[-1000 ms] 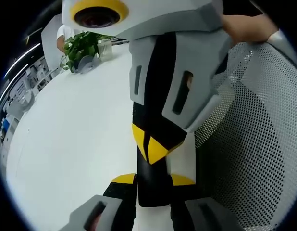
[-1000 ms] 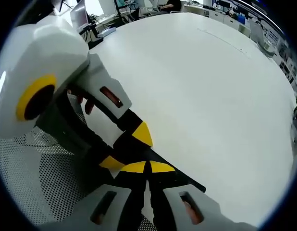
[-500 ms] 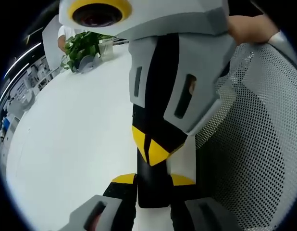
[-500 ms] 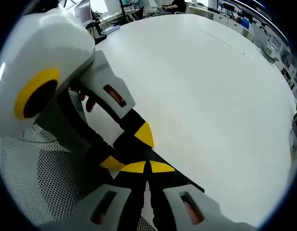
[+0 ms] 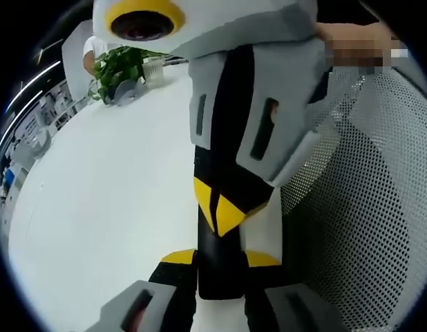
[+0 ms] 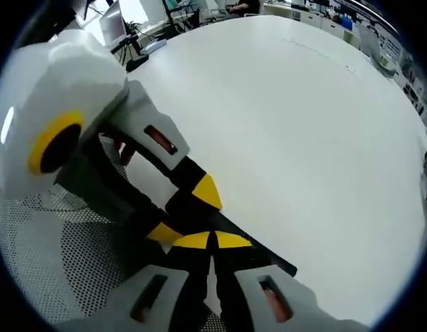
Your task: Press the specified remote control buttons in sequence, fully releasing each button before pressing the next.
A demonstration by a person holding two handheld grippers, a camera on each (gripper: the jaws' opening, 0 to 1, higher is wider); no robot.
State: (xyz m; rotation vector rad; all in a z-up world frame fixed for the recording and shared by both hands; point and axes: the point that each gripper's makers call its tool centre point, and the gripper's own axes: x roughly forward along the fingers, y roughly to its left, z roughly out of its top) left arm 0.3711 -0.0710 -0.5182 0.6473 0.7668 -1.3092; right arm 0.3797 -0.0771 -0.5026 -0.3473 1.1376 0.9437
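Note:
A slim black remote control (image 5: pixel 219 273) stands between my left gripper's (image 5: pixel 220 260) yellow-tipped jaws, which are shut on it. From the top of the left gripper view my right gripper (image 5: pixel 217 207) reaches down, shut, with its yellow tips resting against the remote's face. In the right gripper view the right gripper (image 6: pixel 212 241) lies on the remote (image 6: pixel 270 258), whose end sticks out to the right. There the left gripper (image 6: pixel 184 211) comes in from the left, clamped across the remote. The buttons are hidden under the jaws.
A broad white table (image 6: pixel 289 124) spreads beneath both grippers. A white mesh chair back (image 5: pixel 365 207) stands close beside them. A potted plant (image 5: pixel 117 66) and a glass (image 5: pixel 151 69) sit at the far table edge. Monitors (image 6: pixel 113 24) stand at another edge.
Almost nothing: the right gripper has shifted very slightly over the remote. The left gripper's hold on it is the same.

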